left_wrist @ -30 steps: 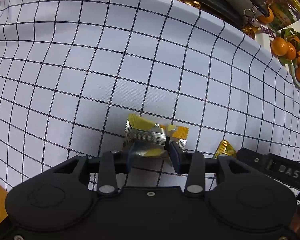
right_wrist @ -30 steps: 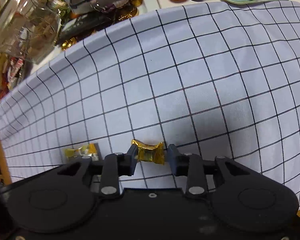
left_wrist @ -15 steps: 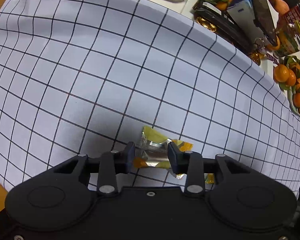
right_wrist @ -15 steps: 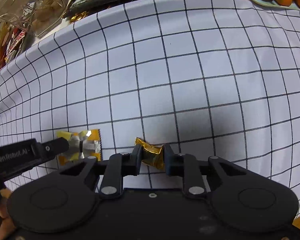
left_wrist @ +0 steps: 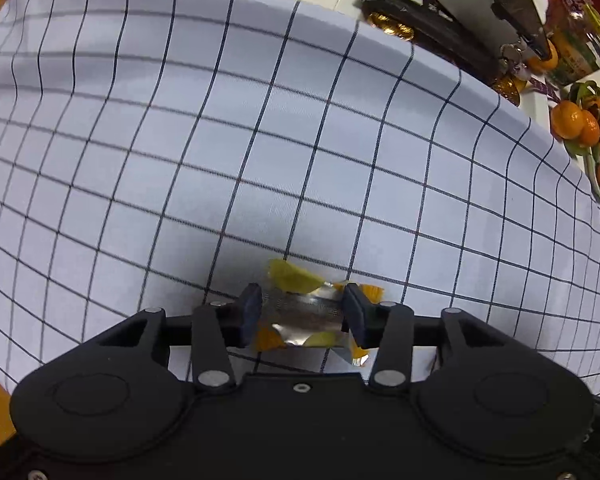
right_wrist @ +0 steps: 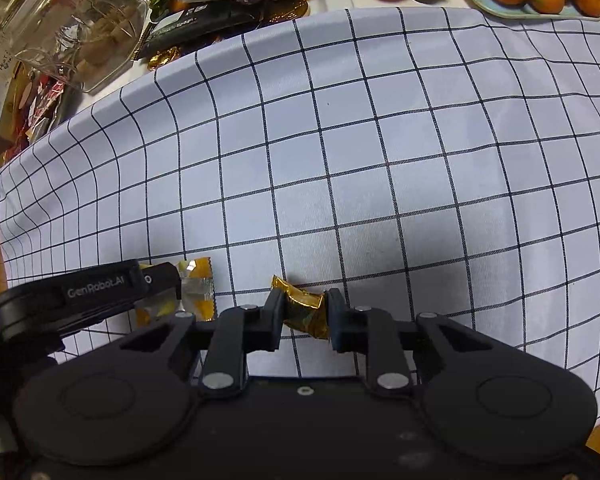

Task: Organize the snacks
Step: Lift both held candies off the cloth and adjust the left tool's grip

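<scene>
My left gripper (left_wrist: 302,316) is pinched on the silver-and-yellow snack packet (left_wrist: 306,312), low over the checked cloth (left_wrist: 260,140). It looks light and crinkly with slick foil, so I judge a grip across the filled middle safest, not the flimsy crimped ends. My right gripper (right_wrist: 302,314) clamps the gold-wrapped candy (right_wrist: 304,310) across its middle: small, light, probably firmer.

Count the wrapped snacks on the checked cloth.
2. A silver-yellow packet is clamped in the left gripper; a gold candy is clamped in the right gripper. Others may be hidden behind the grippers.
</scene>
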The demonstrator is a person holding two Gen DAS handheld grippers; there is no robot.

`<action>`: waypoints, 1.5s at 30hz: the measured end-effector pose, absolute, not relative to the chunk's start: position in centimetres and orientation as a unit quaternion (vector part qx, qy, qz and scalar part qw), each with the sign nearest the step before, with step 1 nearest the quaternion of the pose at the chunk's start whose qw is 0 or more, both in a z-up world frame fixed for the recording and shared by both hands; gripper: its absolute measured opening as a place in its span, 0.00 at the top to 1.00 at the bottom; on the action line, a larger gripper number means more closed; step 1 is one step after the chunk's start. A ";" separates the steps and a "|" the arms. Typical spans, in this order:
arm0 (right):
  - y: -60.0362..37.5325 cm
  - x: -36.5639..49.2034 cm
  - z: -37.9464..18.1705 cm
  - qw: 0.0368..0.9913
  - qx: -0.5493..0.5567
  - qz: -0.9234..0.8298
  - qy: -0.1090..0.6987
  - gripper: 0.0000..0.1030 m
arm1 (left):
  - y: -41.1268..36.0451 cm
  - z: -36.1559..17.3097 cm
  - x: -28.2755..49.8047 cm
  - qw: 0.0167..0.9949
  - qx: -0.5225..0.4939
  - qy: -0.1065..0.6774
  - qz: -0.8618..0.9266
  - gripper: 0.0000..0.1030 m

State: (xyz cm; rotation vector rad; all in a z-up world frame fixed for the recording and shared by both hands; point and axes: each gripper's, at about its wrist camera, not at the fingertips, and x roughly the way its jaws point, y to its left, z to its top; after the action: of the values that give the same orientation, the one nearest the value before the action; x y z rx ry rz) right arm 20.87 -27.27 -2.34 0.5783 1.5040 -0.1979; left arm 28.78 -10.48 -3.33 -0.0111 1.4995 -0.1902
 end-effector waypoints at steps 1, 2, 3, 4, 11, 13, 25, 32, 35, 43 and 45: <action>-27.5 20.8 -2.2 0.688 0.260 -0.089 0.672 0.77 | -10.8 -3.0 28.9 0.737 0.008 0.670 -0.086 0.49; -27.7 20.7 -2.0 0.688 0.262 -0.091 0.670 0.77 | -11.0 -2.7 29.1 0.748 0.017 0.659 -0.080 0.49; -27.8 20.6 -1.9 0.688 0.265 -0.091 0.669 0.77 | -11.2 -2.5 29.5 0.758 0.022 0.647 -0.074 0.50; -27.8 20.6 -1.9 0.689 0.268 -0.090 0.668 0.77 | -11.4 -2.4 29.8 0.766 0.026 0.638 -0.073 0.50; -27.9 20.4 -0.9 0.699 0.267 -0.081 0.658 0.77 | -11.8 -4.8 30.9 0.741 0.099 0.662 -0.051 0.48; -28.1 20.3 -0.8 0.701 0.263 -0.086 0.657 0.77 | -11.8 -4.8 30.4 0.742 0.116 0.658 -0.055 0.49; -28.7 19.8 -0.2 0.708 0.264 -0.098 0.648 0.77 | -8.7 -2.4 26.8 0.727 0.076 0.665 -0.151 0.53; -28.6 19.9 -0.3 0.703 0.269 -0.097 0.651 0.77 | -11.0 -2.7 25.4 0.719 0.096 0.665 -0.176 0.52; -28.6 19.9 -0.2 0.704 0.269 -0.096 0.650 0.77 | -11.7 -3.2 25.4 0.715 0.101 0.669 -0.179 0.47; -28.7 19.9 -0.2 0.699 0.276 -0.096 0.652 0.77 | -14.1 -4.4 25.4 0.714 0.112 0.666 -0.185 0.47; -28.7 19.9 -0.3 0.698 0.276 -0.096 0.654 0.77 | -14.5 -5.0 25.3 0.713 0.115 0.670 -0.172 0.50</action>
State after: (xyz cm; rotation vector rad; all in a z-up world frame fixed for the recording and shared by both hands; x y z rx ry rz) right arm 19.91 -28.66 -0.30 0.6146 1.4576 -0.2142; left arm 25.31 -14.55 -5.03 0.2553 1.4839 -0.3807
